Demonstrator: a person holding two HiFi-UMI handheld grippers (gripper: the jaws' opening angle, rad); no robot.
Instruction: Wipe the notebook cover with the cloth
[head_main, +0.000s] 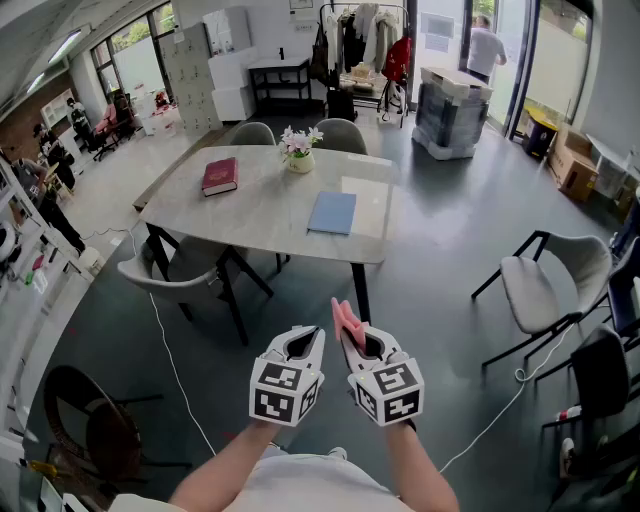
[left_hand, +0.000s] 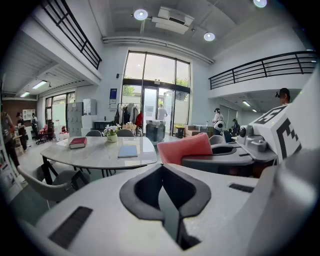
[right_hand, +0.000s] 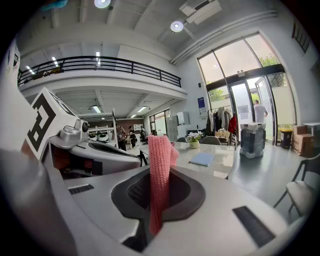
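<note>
A blue notebook (head_main: 332, 212) lies flat near the right end of the grey table (head_main: 260, 205), well ahead of me. It is also visible in the left gripper view (left_hand: 128, 151) and the right gripper view (right_hand: 203, 159). Both grippers hang side by side over the floor, short of the table. My right gripper (head_main: 357, 335) is shut on a pink knitted cloth (right_hand: 160, 170), which sticks up out of its jaws (head_main: 345, 318). Beside it, my left gripper (head_main: 301, 338) is shut with nothing in it (left_hand: 165, 192).
A red book (head_main: 220, 175) and a small flower vase (head_main: 300, 152) also sit on the table. Grey chairs (head_main: 170, 270) stand around it, with more chairs (head_main: 550, 285) to the right. A white cable (head_main: 175, 370) runs across the dark floor. People stand far off.
</note>
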